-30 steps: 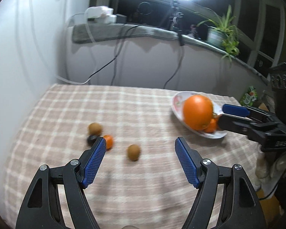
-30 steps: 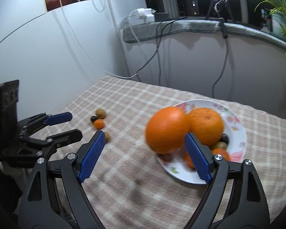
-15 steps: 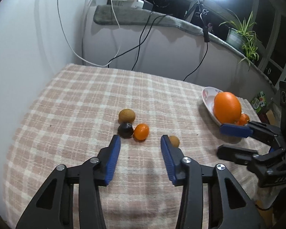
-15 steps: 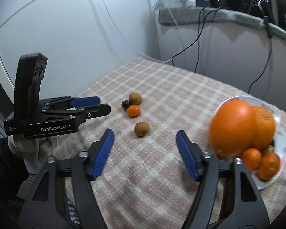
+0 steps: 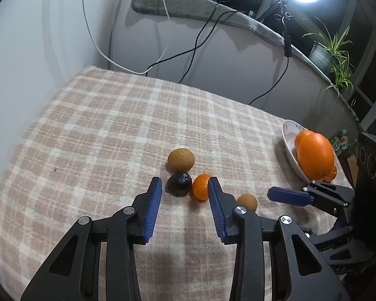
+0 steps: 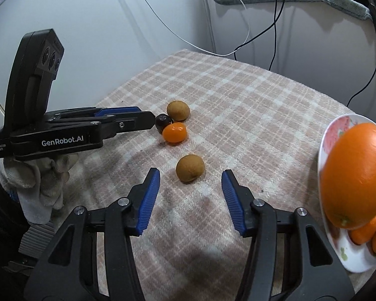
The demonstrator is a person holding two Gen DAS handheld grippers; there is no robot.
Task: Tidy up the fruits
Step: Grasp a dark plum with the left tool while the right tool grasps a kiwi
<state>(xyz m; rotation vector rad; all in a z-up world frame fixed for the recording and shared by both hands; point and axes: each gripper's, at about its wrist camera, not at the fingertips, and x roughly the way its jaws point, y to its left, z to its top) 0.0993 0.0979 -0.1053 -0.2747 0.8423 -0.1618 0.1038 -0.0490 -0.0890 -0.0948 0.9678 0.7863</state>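
The left gripper (image 5: 184,188) is closing, nothing gripped, the dark fruit (image 5: 179,184) and kumquat (image 5: 200,186) just beyond its tips. The right gripper (image 6: 190,183), also closing and empty, frames a brown fruit (image 6: 190,168).

Left gripper (image 5: 184,188) closer to loose fruit cluster than a second ago; jaws much narrower, closing, nothing pressed between pads. Dark fruit (image 5: 179,183) and small orange fruit (image 5: 201,186), earlier small at frame centre-left, now large just beyond fingertips.

Right gripper (image 6: 190,184) swung away from plate (image 6: 324,135), earlier centre, now far right edge. Jaws narrower, closing. Brown fruit (image 6: 190,167), earlier distant, now just ahead between fingertips, untouched.
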